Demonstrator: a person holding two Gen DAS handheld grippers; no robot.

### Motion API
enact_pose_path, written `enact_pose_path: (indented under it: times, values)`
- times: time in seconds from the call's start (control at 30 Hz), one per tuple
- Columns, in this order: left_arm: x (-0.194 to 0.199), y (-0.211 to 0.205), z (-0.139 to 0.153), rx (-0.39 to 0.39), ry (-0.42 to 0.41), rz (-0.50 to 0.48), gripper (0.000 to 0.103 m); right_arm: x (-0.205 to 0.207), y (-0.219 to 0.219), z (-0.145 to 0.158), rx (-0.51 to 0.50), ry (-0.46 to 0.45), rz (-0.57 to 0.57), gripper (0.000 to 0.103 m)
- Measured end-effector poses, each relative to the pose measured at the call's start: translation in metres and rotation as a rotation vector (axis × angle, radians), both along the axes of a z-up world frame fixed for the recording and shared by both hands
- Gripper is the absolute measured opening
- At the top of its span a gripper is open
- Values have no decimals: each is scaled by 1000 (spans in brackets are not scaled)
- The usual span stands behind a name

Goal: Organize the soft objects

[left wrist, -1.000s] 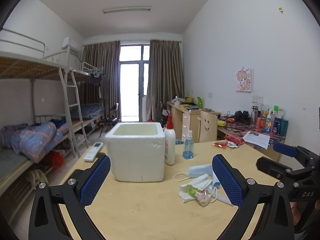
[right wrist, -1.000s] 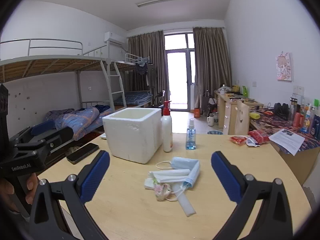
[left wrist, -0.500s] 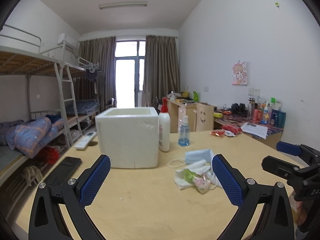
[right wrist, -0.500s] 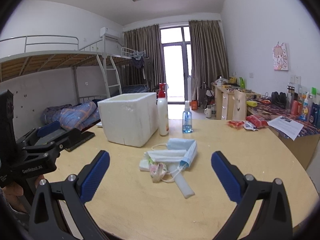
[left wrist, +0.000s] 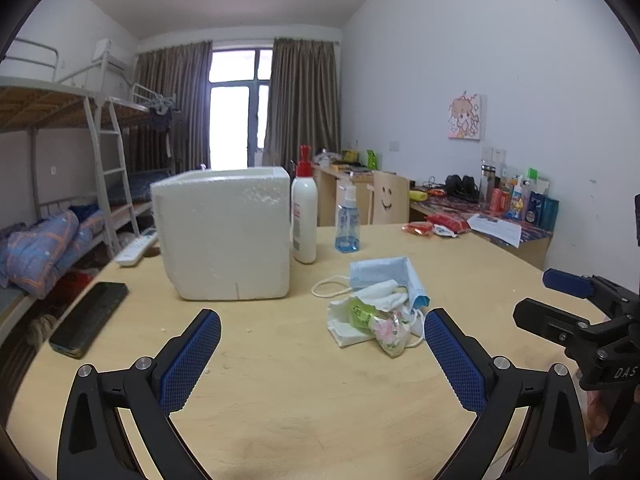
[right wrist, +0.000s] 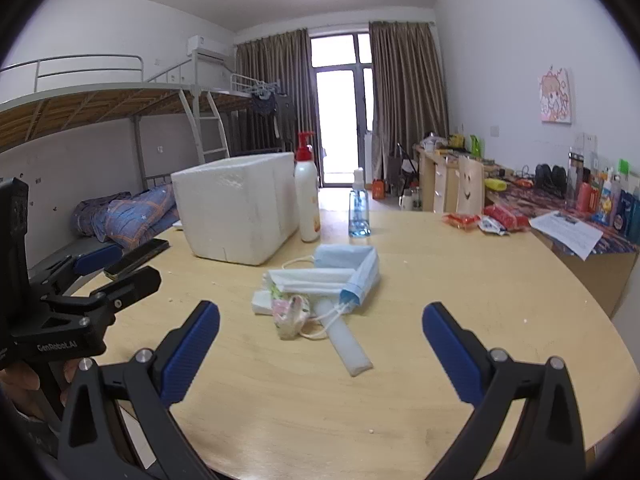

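A: Both the left claw [left wrist: 322, 354] and right claw [right wrist: 321, 346] are hanging spread and empty; the soft pile [right wrist: 320, 292] is lying mid-bench [right wrist: 460, 292], at twelve o'clock of the right claw.

B: Pinching one blue mask [right wrist: 352, 268] alone seems wisest. The foam box [right wrist: 240, 208] is waiting at ten o'clock; two bottles [right wrist: 307, 200] are crowding beside it.

The left gripper [left wrist: 322, 354] is wide open, with its two blue pads far apart and nothing between them. It hangs just above the near edge of the table. The right gripper [right wrist: 320, 354] is wide open too and holds nothing. It sits low over the near edge, beside the left one. A bit of a hand [right wrist: 24, 380] shows under the left gripper's handle.
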State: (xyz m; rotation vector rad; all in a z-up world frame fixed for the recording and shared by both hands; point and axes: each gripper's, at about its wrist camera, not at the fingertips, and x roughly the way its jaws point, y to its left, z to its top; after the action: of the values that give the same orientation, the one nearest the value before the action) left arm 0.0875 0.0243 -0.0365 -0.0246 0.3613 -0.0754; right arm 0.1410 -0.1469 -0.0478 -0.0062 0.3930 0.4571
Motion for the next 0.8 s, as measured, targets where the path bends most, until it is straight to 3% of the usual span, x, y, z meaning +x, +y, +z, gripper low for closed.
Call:
enact_pose_path:
  times: [0.33,0.67,0.8]
  values:
    - [28,-10,-9,3,92,-67,102,22,-6,-14,-18,63,-24,102]
    - [63,-26,-19,-51,199,-114,102,42,-17,-25,-46,112,-48,102]
    - [78,-34,-25,-56,249,-122,94,50,-20,-32,-60,137,-54,102]
